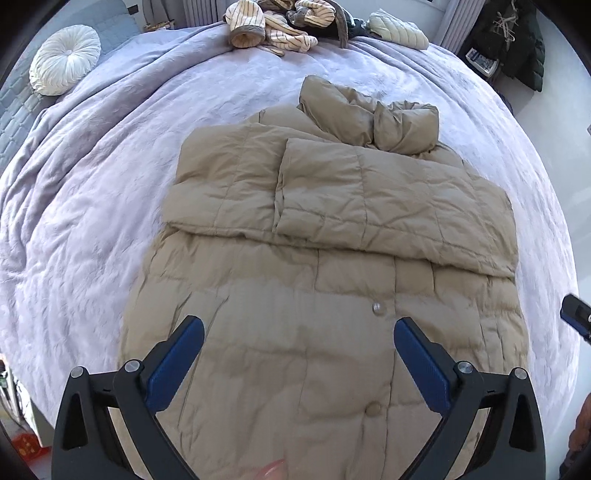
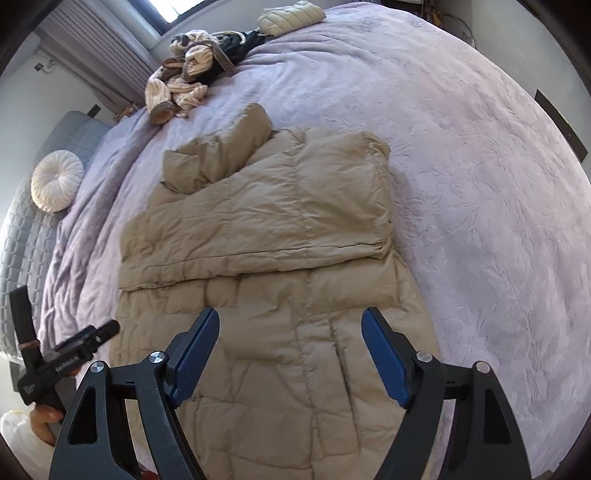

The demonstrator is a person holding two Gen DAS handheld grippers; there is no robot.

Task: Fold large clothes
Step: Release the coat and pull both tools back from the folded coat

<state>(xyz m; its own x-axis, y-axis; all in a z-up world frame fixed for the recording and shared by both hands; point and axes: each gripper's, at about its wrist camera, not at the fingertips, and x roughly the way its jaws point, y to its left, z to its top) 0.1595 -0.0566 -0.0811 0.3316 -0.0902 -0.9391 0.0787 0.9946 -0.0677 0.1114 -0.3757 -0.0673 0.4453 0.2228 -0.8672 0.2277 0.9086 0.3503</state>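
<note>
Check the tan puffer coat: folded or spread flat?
Partly folded: the coat's far part lies doubled back over its middle; the near part is spread flat.

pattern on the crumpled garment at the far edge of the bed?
Cream with thin dark stripes, on the crumpled garment. Clearest in the left wrist view.

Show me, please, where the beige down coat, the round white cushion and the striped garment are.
beige down coat (image 1: 332, 350), left wrist view, on its quilted front beside the snap.
round white cushion (image 1: 64, 59), left wrist view, on its centre.
striped garment (image 2: 192, 88), right wrist view, on its bunched middle.
</note>
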